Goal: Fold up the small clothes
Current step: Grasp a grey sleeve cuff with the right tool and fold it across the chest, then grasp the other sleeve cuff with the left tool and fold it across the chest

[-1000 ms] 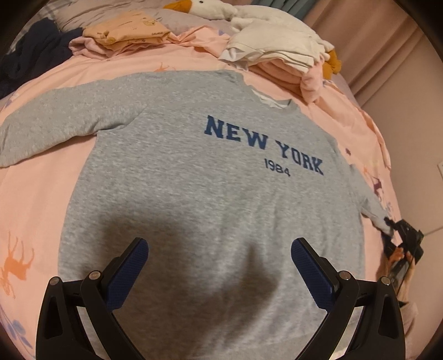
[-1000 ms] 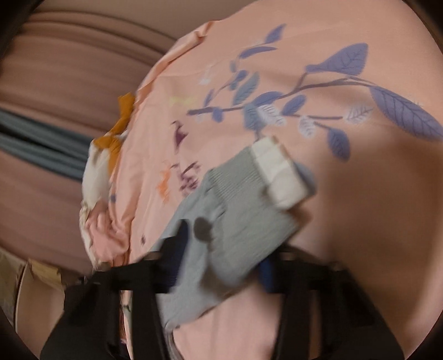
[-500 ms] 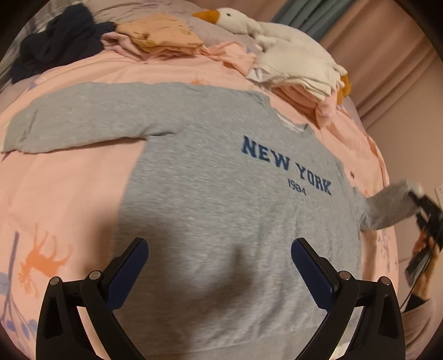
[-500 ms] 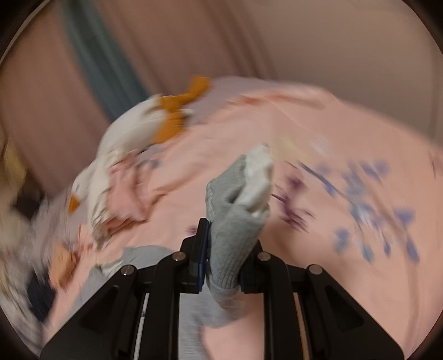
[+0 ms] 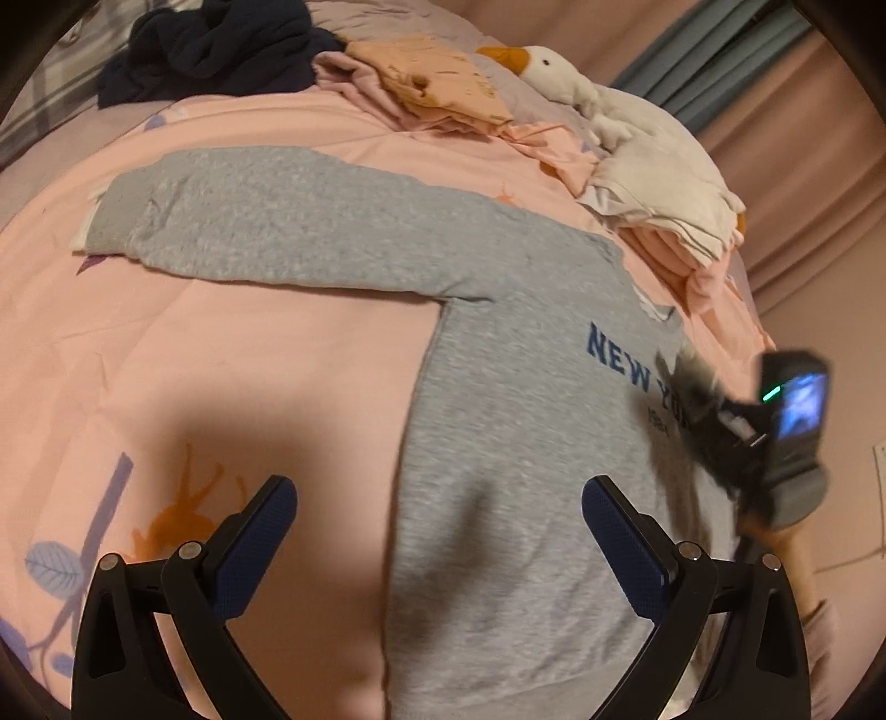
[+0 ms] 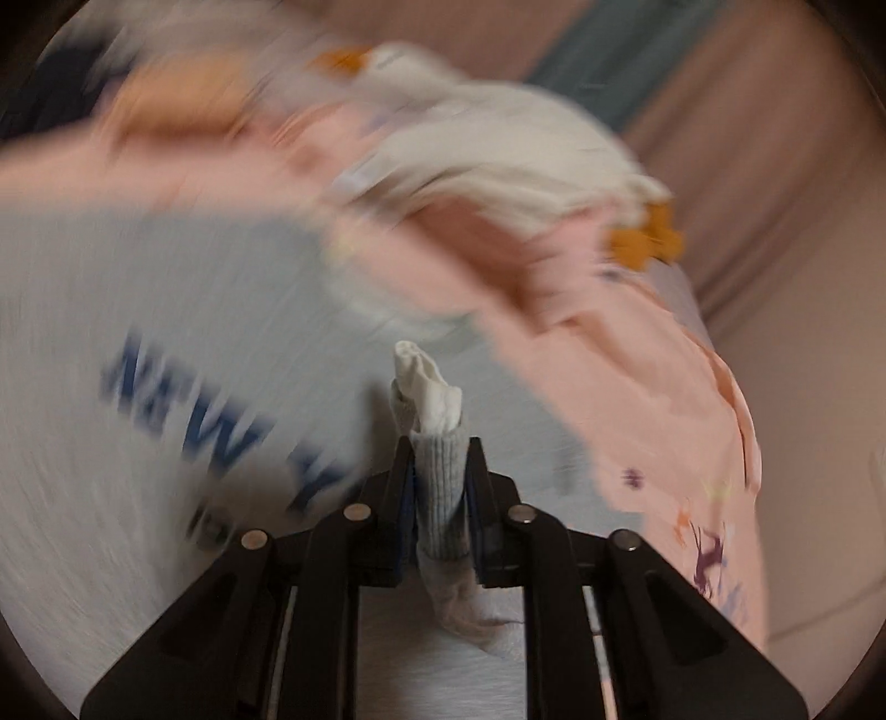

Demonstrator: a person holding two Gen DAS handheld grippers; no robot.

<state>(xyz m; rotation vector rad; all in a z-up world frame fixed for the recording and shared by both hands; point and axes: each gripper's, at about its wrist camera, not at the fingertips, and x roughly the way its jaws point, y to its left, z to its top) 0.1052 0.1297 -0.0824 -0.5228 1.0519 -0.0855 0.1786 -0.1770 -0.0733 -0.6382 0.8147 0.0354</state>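
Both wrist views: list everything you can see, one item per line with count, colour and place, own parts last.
sweatshirt: one, grey with blue NEW YORK print, spread flat on the bed, one sleeve stretched out to the side.
sleeve cuff: one, grey ribbed with white lining, pinched in the right gripper over the chest print.
bedspread: one, pink with leaf and deer prints, under everything.
goose plush: one, white with orange beak, far end of the bed.
clothes pile: several pieces, peach and pink, beside the goose.
dark garment: one, navy, far corner.
curtains: pink and teal, behind the bed.
left gripper: fingers open, empty.
right gripper: shut.
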